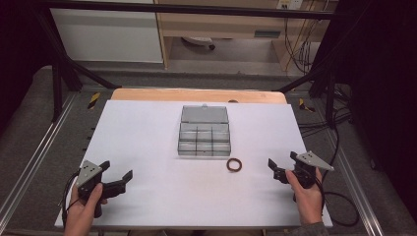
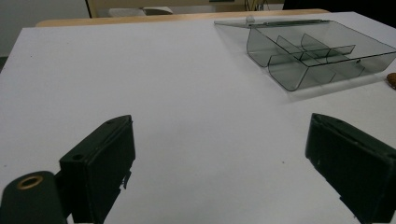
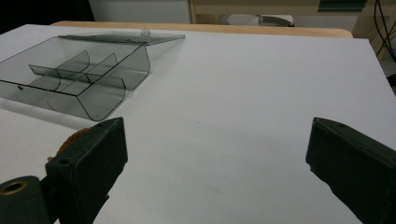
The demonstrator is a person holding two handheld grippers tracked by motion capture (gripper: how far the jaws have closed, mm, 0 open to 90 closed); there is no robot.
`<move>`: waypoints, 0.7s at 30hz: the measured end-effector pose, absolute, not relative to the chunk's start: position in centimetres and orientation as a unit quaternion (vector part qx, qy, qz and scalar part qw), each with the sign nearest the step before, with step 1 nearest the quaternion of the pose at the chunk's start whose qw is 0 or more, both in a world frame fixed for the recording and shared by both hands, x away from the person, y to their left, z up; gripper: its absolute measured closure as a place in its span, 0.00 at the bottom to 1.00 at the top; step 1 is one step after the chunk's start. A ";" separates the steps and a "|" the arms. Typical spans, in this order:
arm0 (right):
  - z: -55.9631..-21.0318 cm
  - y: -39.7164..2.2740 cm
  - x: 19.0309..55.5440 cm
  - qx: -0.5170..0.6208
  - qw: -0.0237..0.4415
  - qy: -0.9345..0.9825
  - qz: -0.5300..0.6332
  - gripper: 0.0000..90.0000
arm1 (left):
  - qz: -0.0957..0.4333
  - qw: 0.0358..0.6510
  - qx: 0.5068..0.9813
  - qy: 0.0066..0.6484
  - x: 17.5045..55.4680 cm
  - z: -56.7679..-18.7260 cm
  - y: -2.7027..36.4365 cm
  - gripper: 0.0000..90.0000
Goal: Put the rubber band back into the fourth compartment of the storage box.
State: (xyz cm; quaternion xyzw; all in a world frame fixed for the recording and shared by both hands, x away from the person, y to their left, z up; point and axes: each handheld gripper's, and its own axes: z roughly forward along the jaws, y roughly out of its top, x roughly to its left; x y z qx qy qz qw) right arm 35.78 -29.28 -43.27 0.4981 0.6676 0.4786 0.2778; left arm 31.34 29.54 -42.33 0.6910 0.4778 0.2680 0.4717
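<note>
Two grippers, one clear box and one brown ring are on show: at the left a hand holds the left gripper point(image 1: 118, 169) over the near-left of the white table point(image 1: 147, 147), its jaws spread wide with nothing between them. Mid-table sits the smoky clear compartment box point(image 1: 204, 141) with its lid point(image 1: 204, 114) laid open flat behind it, and just off its near-right corner lies the brown ring point(image 1: 234, 164), apart from the box. At the right the right gripper point(image 1: 281, 160) hangs wide open and empty near the ring, with bare tabletop between them; beyond the table's wooden far edge point(image 1: 196, 94) stand a pale cabinet point(image 1: 105, 34), shelving and loose cables point(image 1: 300, 44).
</note>
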 end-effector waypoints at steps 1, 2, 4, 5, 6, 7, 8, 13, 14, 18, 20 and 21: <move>-43.2 -29.2 35.8 0.498 0.279 0.668 0.478 0.06 | 0.268 0.472 0.691 0.478 31.3 -42.3 29.6 0.09; -43.2 -29.2 35.8 0.498 0.279 0.668 0.478 0.06 | 0.268 0.472 0.691 0.478 31.3 -42.3 29.6 0.09; -43.0 -29.0 36.1 0.495 0.287 0.669 0.474 0.06 | 0.269 0.472 0.690 0.478 31.3 -42.3 29.6 0.09; -42.9 -28.9 36.1 0.494 0.287 0.672 0.472 0.06 | 0.269 0.472 0.690 0.479 31.3 -42.3 29.6 0.09; -42.8 -28.8 36.2 0.493 0.288 0.672 0.472 0.06 | 0.269 0.472 0.690 0.479 31.3 -42.3 29.6 0.09; -42.6 -28.8 36.3 0.493 0.287 0.672 0.473 0.06 | 0.269 0.470 0.691 0.478 31.3 -42.4 29.6 0.09; -42.5 -28.7 36.4 0.491 0.289 0.674 0.471 0.06 | 0.269 0.471 0.691 0.478 31.3 -42.4 29.6 0.09; -41.8 -28.0 37.1 0.483 0.287 0.686 0.461 0.06 | 0.267 0.469 0.694 0.476 31.3 -42.4 29.5 0.09; -41.7 -27.8 37.3 0.481 0.289 0.689 0.460 0.06 | 0.267 0.469 0.694 0.476 31.3 -42.5 29.4 0.09; -41.1 -26.9 37.8 0.471 0.290 0.695 0.459 0.06 | 0.267 0.467 0.694 0.478 31.4 -42.5 29.5 0.08; -40.9 -26.4 38.1 0.466 0.289 0.700 0.458 0.06 | 0.269 0.466 0.695 0.478 31.3 -42.5 29.5 0.08; -40.8 -26.1 38.3 0.464 0.289 0.702 0.457 0.06 | 0.269 0.465 0.695 0.478 31.3 -42.5 29.5 0.08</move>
